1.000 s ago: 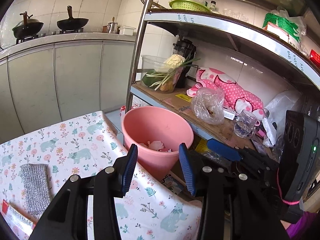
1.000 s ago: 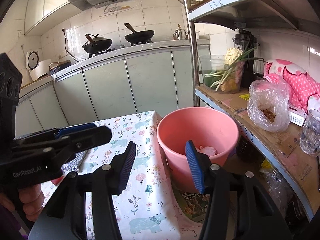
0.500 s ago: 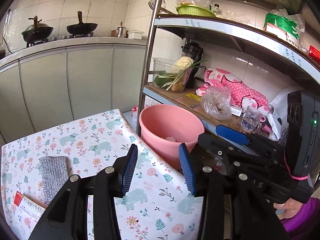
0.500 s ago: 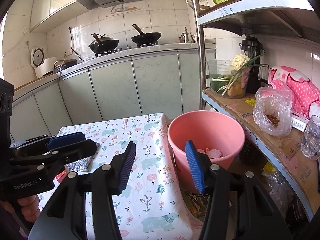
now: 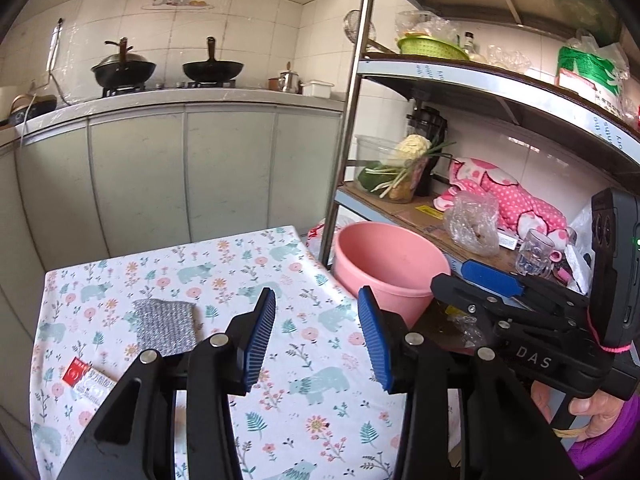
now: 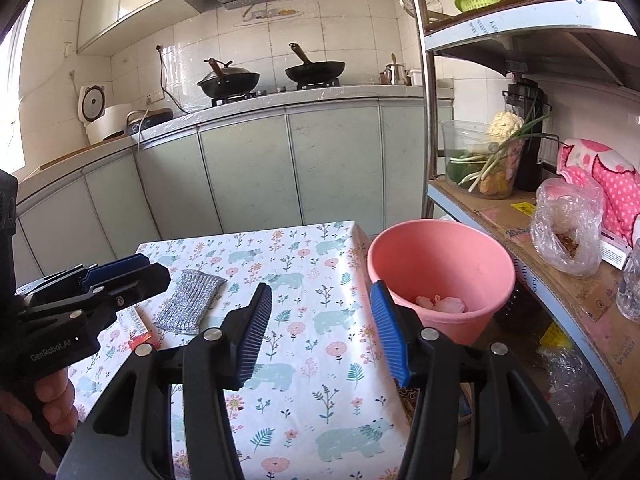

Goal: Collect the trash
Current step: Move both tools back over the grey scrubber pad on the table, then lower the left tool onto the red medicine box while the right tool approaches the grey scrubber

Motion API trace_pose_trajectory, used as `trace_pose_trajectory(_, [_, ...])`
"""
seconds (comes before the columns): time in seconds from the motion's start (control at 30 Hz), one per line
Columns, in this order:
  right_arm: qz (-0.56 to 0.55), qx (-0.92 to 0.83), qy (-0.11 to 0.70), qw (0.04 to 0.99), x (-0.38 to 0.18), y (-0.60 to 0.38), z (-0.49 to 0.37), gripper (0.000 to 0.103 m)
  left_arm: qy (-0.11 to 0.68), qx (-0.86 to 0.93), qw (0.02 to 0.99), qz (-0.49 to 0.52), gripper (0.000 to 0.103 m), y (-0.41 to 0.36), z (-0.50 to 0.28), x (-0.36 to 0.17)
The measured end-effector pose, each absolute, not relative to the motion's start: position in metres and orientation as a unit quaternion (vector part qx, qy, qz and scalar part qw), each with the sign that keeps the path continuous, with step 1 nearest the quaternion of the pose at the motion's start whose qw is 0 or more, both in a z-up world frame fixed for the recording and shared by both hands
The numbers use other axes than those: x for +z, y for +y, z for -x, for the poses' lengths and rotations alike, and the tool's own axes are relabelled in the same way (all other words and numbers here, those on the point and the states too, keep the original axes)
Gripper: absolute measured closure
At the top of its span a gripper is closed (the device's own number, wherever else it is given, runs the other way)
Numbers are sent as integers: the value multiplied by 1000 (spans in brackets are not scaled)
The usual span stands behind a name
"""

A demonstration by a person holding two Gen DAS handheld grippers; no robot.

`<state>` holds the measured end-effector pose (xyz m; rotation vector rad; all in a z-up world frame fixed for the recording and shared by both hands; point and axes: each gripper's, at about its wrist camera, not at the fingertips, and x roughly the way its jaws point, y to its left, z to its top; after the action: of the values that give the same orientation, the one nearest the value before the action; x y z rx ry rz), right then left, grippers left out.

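A pink bucket (image 5: pixel 390 266) stands off the table's right edge, below the shelf; in the right wrist view it (image 6: pixel 440 276) holds pale crumpled trash (image 6: pixel 440 303). A red-and-white wrapper (image 5: pixel 89 381) lies at the table's left edge, next to a grey cloth (image 5: pixel 165 326). The wrapper (image 6: pixel 140 334) and cloth (image 6: pixel 188 300) also show in the right wrist view. My left gripper (image 5: pixel 316 338) is open and empty above the tablecloth. My right gripper (image 6: pixel 322 334) is open and empty above the table, left of the bucket.
The floral tablecloth (image 5: pixel 224 276) covers a small table. A metal shelf post (image 5: pixel 348 120) and cluttered shelves with a plastic bag (image 5: pixel 474 220) and a glass mug (image 5: pixel 534 254) stand to the right. Kitchen cabinets (image 6: pixel 248 168) with woks on top line the back.
Both grippers have pulled back and left from the bucket, over the table. More of the tablecloth, the grey cloth and the wrapper have come into view. Both jaws stay open.
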<state>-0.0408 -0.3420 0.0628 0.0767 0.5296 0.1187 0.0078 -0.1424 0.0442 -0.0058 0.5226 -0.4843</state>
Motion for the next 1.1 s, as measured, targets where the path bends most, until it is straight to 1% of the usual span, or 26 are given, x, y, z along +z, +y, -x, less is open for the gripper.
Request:
trace_pose_trajectory(0.73, [-6,131,297,946,44,-273,20,50,294,-111,949,39,61,-69,-21,18])
trace_pose_trajectory(1.1, [11,159,317,935,35,-243,4,50,297,-72,950,66,61,-26,-19,5])
